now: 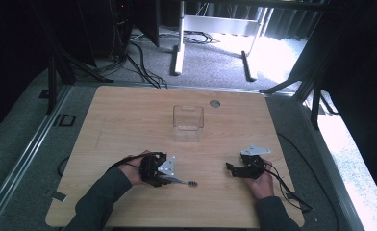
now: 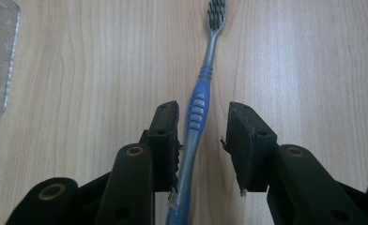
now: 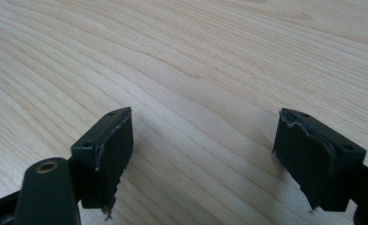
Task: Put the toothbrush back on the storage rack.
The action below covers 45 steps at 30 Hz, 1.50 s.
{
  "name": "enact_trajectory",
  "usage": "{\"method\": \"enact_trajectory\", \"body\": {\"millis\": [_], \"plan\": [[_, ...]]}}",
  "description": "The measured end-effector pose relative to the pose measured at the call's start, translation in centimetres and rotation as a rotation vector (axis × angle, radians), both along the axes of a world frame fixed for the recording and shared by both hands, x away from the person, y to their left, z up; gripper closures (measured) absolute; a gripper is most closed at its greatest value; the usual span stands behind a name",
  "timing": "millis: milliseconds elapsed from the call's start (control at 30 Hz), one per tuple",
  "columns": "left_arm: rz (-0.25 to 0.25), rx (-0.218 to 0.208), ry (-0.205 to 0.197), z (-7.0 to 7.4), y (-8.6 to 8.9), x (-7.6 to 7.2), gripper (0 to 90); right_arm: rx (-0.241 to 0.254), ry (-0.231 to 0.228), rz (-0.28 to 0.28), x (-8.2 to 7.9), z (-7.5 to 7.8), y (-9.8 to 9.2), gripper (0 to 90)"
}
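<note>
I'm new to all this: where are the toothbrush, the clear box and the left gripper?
toothbrush (image 2: 198,105): left gripper view, blue grip.
clear box (image 1: 188,124): high view, front wall.
left gripper (image 2: 202,140): left gripper view, between jaws.

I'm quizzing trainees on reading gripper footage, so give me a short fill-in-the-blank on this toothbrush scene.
1. The thing lying between the jaws of the left gripper is a ____.
2. The toothbrush has a handle coloured grey and ____.
3. The clear plastic container stands on the ____ tabletop.
4. The right gripper has its jaws wide apart with ____ between them.

Missing words: toothbrush; blue; wooden; nothing
</note>
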<state>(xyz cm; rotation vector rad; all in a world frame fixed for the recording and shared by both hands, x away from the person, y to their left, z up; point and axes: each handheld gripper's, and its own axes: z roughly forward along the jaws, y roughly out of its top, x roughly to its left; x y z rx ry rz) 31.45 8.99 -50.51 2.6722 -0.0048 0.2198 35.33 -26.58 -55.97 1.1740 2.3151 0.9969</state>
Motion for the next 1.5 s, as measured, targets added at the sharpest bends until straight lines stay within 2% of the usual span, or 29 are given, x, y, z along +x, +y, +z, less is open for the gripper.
{"method": "enact_trajectory", "body": {"millis": [300, 433, 667, 1300, 1500], "plan": [[0.002, 0.02, 0.012, -0.7, -0.2, 0.5, 63.1, -0.001, 0.0, 0.001, 0.0, 0.0, 0.0, 20.0], [0.008, 0.015, 0.011, -0.9, -0.2, 0.6, 62.2, -0.002, -0.002, 0.003, 0.0, 0.0, 0.0, 20.0], [0.002, 0.037, 0.03, -1.3, -0.5, 0.9, 61.8, -0.002, -0.002, 0.003, 0.0, 0.0, 0.0, 20.0], [0.001, 0.046, 0.058, -1.8, -0.9, 1.5, 68.7, -0.002, -0.002, 0.003, 0.0, 0.0, 0.0, 20.0], [-0.009, 0.061, 0.067, -1.8, -1.0, 1.7, 71.0, -0.002, -0.002, 0.003, 0.0, 0.0, 0.0, 20.0]]}}
